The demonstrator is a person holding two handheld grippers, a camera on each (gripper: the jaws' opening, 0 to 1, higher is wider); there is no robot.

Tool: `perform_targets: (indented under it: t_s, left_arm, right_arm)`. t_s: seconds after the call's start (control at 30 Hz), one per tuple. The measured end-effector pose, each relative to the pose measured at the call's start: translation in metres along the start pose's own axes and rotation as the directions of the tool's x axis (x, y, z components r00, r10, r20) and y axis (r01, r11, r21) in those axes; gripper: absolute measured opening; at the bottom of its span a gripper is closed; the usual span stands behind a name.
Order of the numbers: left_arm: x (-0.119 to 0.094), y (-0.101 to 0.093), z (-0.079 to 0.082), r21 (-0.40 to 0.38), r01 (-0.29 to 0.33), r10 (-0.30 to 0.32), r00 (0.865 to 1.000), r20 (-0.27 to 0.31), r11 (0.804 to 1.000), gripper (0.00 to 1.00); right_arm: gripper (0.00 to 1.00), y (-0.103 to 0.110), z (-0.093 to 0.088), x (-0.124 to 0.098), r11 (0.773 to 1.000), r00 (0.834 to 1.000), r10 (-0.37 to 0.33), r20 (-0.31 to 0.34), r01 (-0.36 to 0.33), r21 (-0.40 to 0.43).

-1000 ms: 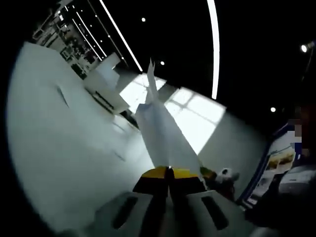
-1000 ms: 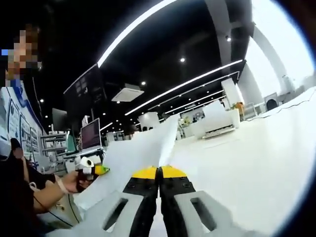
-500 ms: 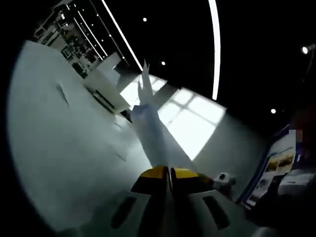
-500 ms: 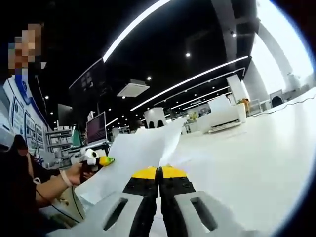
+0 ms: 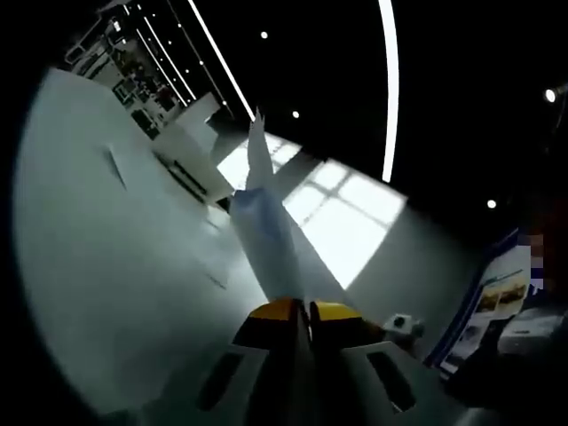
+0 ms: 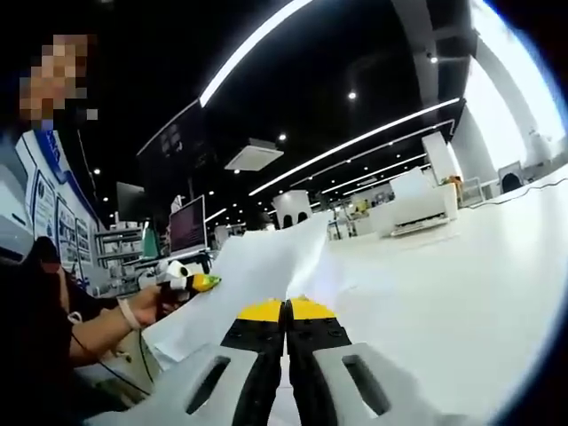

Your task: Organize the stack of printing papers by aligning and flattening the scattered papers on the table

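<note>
White papers (image 6: 257,275) clamped between left claw (image 5: 302,309) and right claw (image 6: 286,308), long axis spanning both.

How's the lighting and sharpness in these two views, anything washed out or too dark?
Left gripper view: dim and soft, the paper stack grey-blue against bright, blown-out windows. Right gripper view: brighter and sharper, the table near white, glare at upper right; ceiling light strips bend with fisheye distortion.
</note>
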State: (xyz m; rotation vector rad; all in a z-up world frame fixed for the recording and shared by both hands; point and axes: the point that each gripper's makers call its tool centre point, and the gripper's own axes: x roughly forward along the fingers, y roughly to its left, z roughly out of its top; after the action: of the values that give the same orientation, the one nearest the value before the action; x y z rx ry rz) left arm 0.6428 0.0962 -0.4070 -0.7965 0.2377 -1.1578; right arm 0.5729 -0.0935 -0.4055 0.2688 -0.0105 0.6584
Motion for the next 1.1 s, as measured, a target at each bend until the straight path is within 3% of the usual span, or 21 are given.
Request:
perform_targets:
  t_s: [1.1]
  left_arm:
    - [0.000,-0.001,0.000,-0.010,0.005,-0.005,1.000,0.001,1.000,0.14]
  right_arm:
    - [0.00,0.024,0.000,0.002,0.996,0.996,0.090,0.008,-0.090,0.003]
